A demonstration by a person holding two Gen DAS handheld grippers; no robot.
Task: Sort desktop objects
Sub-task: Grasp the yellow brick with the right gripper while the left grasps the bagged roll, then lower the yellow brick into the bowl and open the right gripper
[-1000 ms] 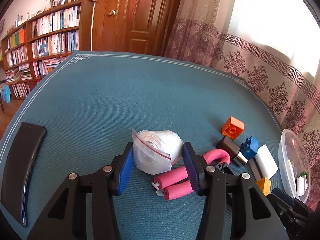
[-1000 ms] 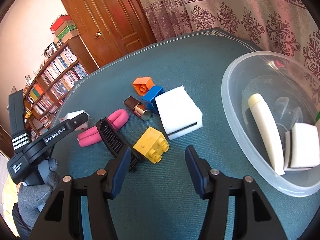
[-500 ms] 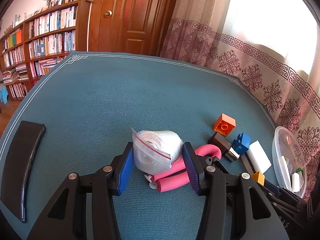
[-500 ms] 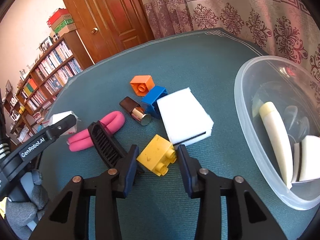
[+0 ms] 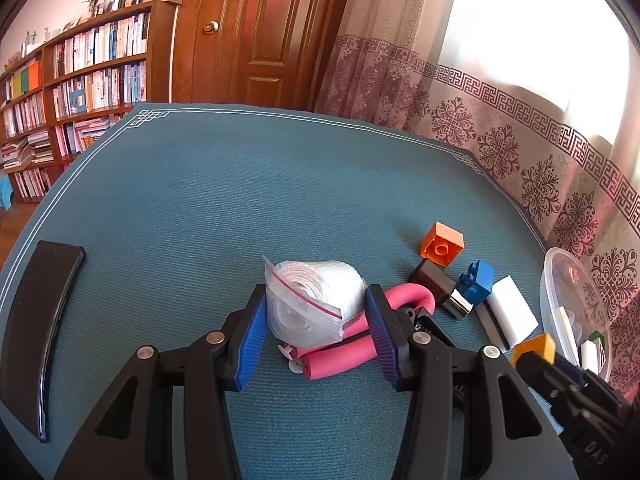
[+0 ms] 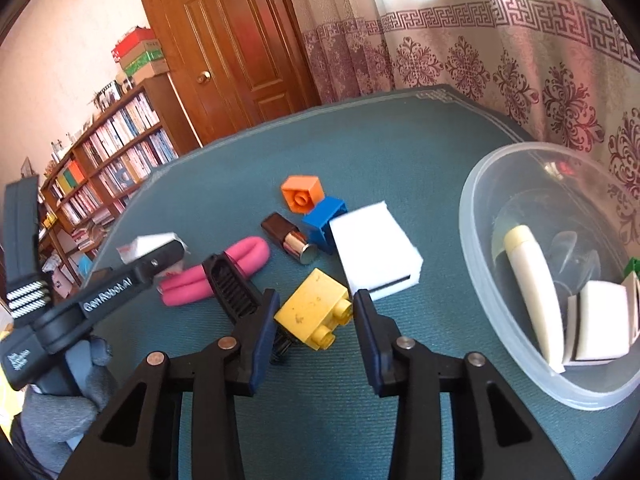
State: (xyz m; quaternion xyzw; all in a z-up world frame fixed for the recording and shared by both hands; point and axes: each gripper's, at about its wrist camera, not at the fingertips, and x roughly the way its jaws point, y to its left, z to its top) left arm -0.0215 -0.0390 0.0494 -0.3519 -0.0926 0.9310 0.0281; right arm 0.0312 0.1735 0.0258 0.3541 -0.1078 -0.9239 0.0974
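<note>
My left gripper (image 5: 316, 305) is shut on a clear zip bag holding a white roll (image 5: 312, 304), both blue pads pressed against its sides. Under it lies a pink foam tube (image 5: 340, 360). My right gripper (image 6: 316, 305) is shut on a yellow toy brick (image 6: 310, 310), which is tilted and just above the teal cloth. That brick (image 5: 534, 346) also shows at the right in the left wrist view. An orange brick (image 6: 302, 194), a blue brick (image 6: 324, 220), a brown lipstick (image 6: 288, 238) and a white sponge (image 6: 376, 252) lie beyond it.
A clear plastic bowl (image 6: 470, 248) at the right holds a cream tube, white sponges and a green piece. A black comb (image 6: 232, 292) lies beside the pink tube. A long black curved case (image 5: 36, 328) rests at the table's left edge. Curtains hang behind.
The right gripper's jaws narrowed onto the yellow brick, which now sits tilted between the pads and slightly raised. The left gripper keeps its hold on the bag.
</note>
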